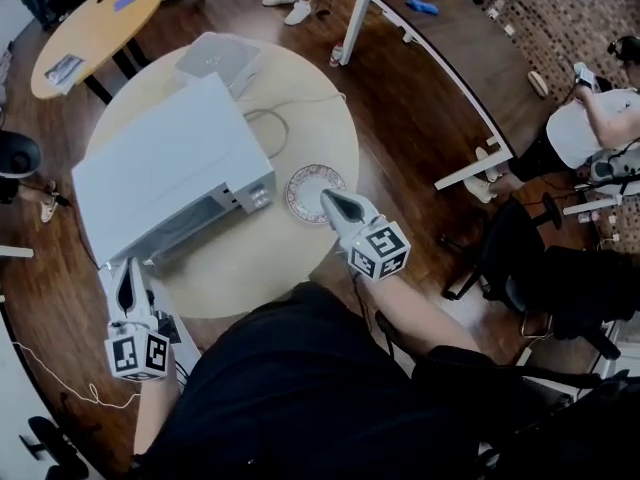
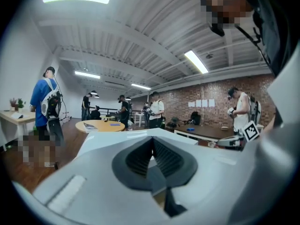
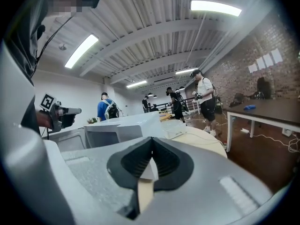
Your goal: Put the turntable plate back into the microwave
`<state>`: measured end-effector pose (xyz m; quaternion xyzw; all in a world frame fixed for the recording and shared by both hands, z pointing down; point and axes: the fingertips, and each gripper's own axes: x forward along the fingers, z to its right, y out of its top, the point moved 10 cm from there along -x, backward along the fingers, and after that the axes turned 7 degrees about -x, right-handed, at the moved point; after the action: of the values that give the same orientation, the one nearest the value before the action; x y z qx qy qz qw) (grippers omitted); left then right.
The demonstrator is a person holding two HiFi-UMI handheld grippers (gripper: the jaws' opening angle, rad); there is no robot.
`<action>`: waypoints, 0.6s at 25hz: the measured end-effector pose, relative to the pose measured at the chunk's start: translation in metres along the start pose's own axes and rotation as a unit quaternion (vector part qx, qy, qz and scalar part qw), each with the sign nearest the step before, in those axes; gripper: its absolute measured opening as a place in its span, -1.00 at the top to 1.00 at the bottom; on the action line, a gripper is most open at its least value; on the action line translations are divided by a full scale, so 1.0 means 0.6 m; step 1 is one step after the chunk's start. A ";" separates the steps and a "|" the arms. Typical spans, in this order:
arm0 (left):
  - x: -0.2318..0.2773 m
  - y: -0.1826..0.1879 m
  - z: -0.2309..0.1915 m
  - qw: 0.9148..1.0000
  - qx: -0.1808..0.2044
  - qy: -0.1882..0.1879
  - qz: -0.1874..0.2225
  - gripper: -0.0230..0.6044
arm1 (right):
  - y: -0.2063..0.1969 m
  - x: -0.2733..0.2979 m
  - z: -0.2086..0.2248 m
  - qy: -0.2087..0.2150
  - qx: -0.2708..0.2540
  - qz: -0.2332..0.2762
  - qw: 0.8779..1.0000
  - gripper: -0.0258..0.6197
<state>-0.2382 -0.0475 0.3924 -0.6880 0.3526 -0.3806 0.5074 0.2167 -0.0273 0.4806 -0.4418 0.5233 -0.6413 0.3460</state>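
The white microwave (image 1: 170,168) stands on the left half of a round beige table (image 1: 250,268), its window and control panel facing me. The turntable plate (image 1: 314,192), pale with a reddish patterned rim, lies flat on the table just right of the microwave. My right gripper (image 1: 333,206) is shut and empty, its tip at the plate's near right edge; in its own view (image 3: 152,153) the jaws meet, and the microwave (image 3: 117,130) is ahead to the left. My left gripper (image 1: 125,283) hangs by the microwave's near left corner, shut and empty (image 2: 152,142).
A white box (image 1: 215,58) and a looped cable (image 1: 270,128) lie behind the microwave. A yellow oval table (image 1: 95,28) and a long brown table (image 1: 450,38) stand beyond. A dark chair (image 1: 520,258) is at the right. Several people stand around.
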 end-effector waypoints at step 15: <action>0.033 0.018 0.000 1.000 0.000 -0.002 0.008 0.91 | -0.018 -0.012 0.030 -0.027 -0.004 -0.004 1.000 0.92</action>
<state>-0.2302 -0.0670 0.3855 -0.6857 0.3573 -0.3752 0.5112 0.2363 -0.0251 0.4910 -0.4620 0.5149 -0.6284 0.3557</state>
